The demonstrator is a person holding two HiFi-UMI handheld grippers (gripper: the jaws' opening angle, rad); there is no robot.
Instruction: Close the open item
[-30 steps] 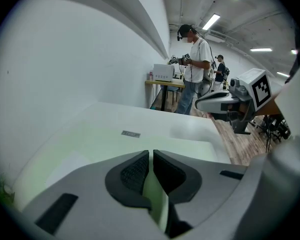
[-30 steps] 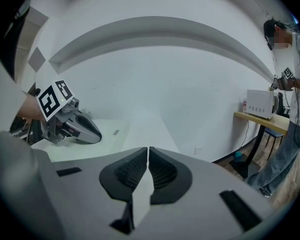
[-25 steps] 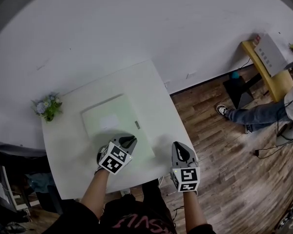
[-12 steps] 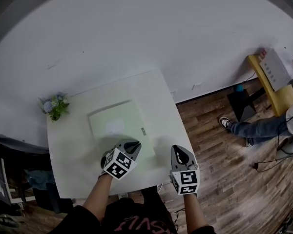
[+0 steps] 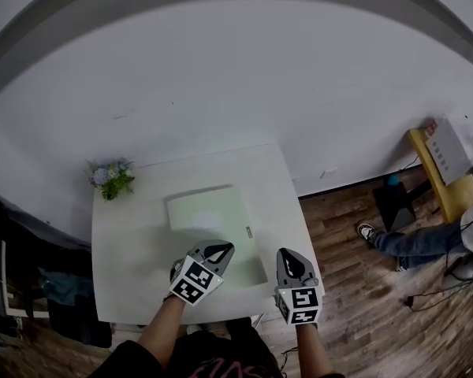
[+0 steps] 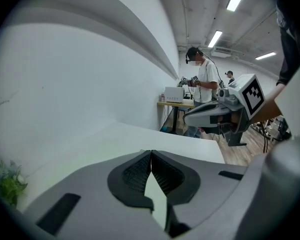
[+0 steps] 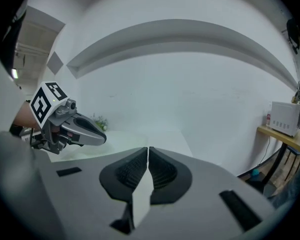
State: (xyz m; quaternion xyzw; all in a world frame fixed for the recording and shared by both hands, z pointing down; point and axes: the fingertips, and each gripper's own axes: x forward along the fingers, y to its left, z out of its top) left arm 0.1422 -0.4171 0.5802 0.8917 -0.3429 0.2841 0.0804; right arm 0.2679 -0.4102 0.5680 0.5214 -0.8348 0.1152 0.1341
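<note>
A small bunch of green leaves and pale flowers [image 5: 110, 178] stood at the far left corner of the smooth white square table [image 5: 131, 268]. Toward the middle of the tabletop lay the flat pale-green rectangular case [image 5: 211, 220], its matt top face level and a small grey tab [image 5: 249, 231] at its right edge.

The left gripper [image 5: 219, 249], grey moulded plastic with a black-and-white marker cube, hung over the case's near edge. Its ribbed black pads met at the tips with nothing between them. The right gripper [image 5: 288, 258] hung beside it, off the case's right side over the table's near right corner, likewise pressed together and empty.

Farther right, brown wood-plank flooring [image 5: 355, 298] ran to a yellow side table [image 5: 451, 197] bearing a white boxy appliance [image 5: 448, 150].
</note>
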